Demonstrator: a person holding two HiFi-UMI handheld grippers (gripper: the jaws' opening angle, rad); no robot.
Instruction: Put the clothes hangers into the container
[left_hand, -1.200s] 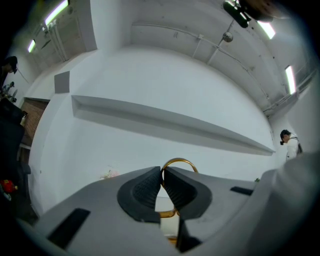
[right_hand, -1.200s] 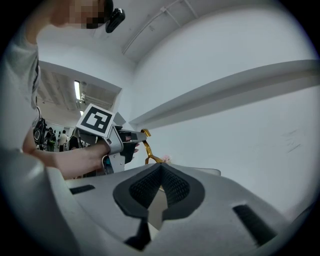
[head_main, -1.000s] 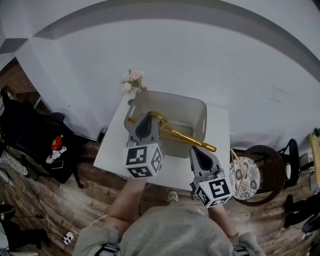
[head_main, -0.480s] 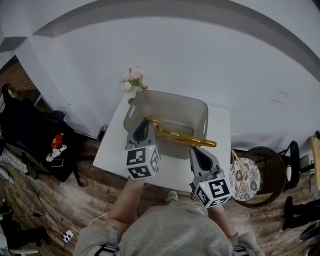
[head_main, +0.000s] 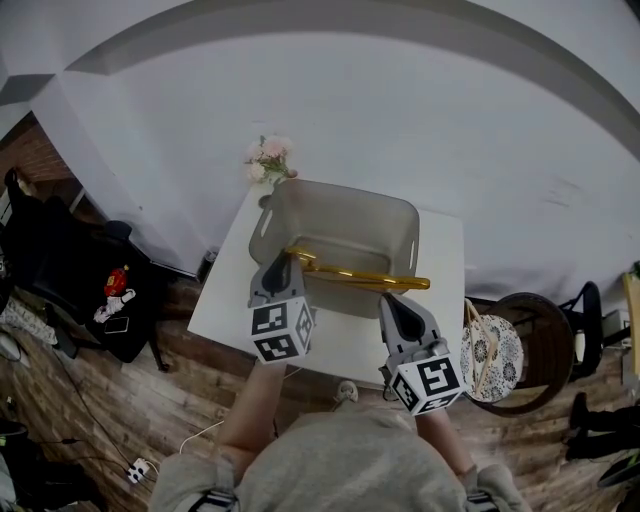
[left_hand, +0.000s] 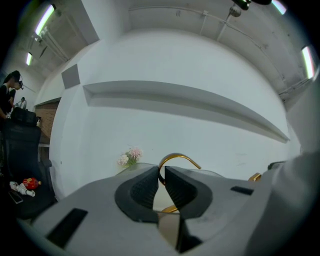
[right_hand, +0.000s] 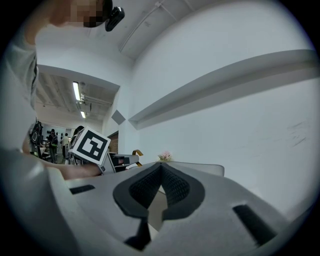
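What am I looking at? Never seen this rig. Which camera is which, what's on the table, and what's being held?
There is no robot here. A person holds a two-jaw tool in each hand, and the cubes with square markers are part of those tools. The top-down picture comes from a camera on the person's head. The other two cameras ride on the tools, each looking along its own tongs.

On the small white table stands a translucent grey plastic container. A small bunch of pink and white flowers sits by its far left corner.

The left gripper has its tongs shut on the hook of a gold metal clothes hanger, which stretches along the container's near side. The right gripper has its tongs closed with nothing between them.
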